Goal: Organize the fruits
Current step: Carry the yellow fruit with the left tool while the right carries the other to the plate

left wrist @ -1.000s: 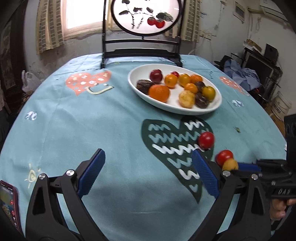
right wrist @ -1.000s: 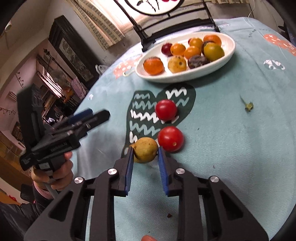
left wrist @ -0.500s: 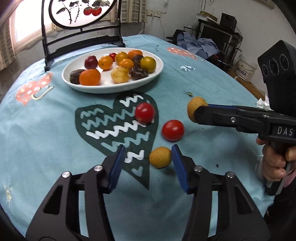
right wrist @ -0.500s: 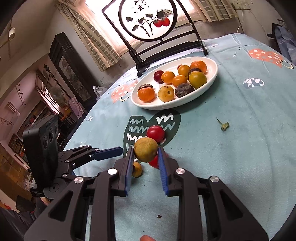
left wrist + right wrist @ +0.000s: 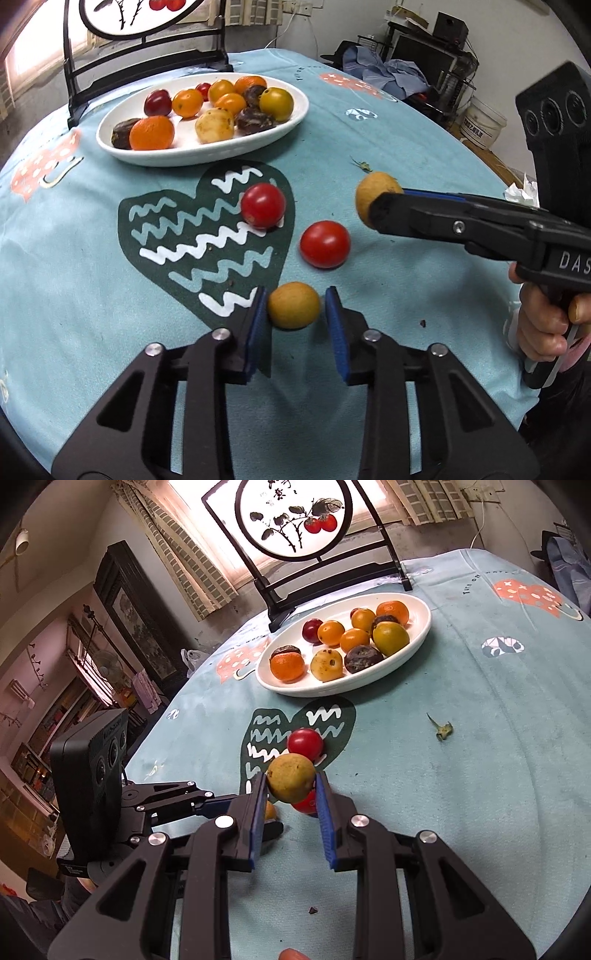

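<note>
1. Since the earlier frame, our left jaws (image 5: 295, 317) have narrowed around the small yellow fruit (image 5: 293, 305) on the table (image 5: 74, 277), low in frame, not yet touching.
2. Our right jaws (image 5: 290, 794) grip a brownish-yellow fruit (image 5: 291, 778), lifted higher, level.
3. Two red tomatoes (image 5: 263, 205) lie mid-frame; the fruit plate (image 5: 207, 153) sits upper left.

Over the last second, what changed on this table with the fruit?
The right hand-held gripper, shut on a yellow fruit, lifted it off the cloth. The left hand-held gripper swung over and narrowed around a second yellow fruit, which sits on the cloth between open jaws. Both tomatoes and the plate of fruit stayed put.
</note>
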Available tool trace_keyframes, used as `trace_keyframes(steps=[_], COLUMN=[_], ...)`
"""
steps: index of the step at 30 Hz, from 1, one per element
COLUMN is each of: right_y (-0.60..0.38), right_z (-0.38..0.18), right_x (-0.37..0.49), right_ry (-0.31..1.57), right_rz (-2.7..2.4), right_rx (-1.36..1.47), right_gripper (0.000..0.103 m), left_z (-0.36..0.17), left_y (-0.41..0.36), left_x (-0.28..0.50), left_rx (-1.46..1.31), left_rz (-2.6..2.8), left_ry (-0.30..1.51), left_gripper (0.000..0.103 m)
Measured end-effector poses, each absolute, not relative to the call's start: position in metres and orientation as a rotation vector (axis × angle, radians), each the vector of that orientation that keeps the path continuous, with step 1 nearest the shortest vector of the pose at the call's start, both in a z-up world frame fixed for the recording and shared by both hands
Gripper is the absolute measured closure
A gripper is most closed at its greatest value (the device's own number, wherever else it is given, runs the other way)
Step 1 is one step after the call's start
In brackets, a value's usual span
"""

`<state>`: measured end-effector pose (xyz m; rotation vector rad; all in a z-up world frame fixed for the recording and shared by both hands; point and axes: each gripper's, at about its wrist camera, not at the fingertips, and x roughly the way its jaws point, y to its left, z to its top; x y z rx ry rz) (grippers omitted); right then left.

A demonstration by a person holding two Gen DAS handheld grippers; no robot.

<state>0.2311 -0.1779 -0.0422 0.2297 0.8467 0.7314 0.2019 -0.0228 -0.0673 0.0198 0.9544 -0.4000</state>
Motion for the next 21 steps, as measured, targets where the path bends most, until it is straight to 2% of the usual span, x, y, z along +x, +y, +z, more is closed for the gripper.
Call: trace_keyframes(steps=[12,21], right_y=[-0.178,-0.169], right_z=[-0.044,-0.031], right_x=[0.234,0.251], right_ry=[0.844,0.816], right_rz=[0.688,0.684], right_rx=[0.203,0.163], right_gripper=[0.076,0.076], left_z=[-0.057,-0.021], left_y=[-0.015,0.026], left_x=[0.197,0.229], left_rx=[-0.014,-0.198], left_rz=[-0.403,-0.370], left_ry=[0.907,0.814], left_gripper=[0.074,0.074])
